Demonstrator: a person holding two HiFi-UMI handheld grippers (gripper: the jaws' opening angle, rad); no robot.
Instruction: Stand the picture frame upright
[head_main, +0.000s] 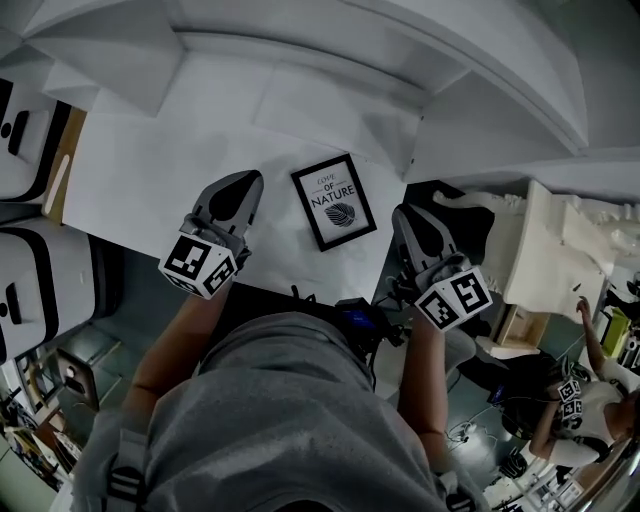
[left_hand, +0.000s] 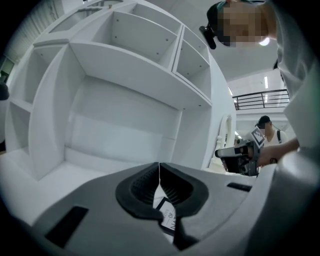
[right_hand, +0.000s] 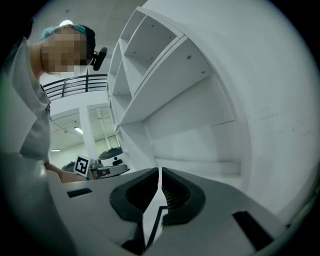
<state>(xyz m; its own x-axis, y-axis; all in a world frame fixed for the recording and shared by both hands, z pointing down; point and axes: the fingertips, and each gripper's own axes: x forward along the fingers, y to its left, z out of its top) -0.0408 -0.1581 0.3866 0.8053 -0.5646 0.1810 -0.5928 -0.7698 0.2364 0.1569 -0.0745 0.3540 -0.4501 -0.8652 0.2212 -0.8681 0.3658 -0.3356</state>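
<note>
Near the body: left gripper (head_main: 236, 190) and right gripper (head_main: 416, 222), both close to the front edge of the shelf (head_main: 150, 180). Fingers (left_hand: 141, 186) on both clenched tight, holding nothing.

Between the two and a bit further in: frame (head_main: 334, 201), flat on its back, words facing up, touching neither gripper. Not standing yet.

To do this step well, probably:
- Open one set of fingers first.
- Come in low and pinch only the rim of the frame.
- Tip it up slowly.
- Keep the other gripper just behind it as a stop, so no sliding away.
- Check for a back leg; hidden from here.

Furthest back: white wall (head_main: 300, 100) of the shelf, maybe good for leaning the frame on.
</note>
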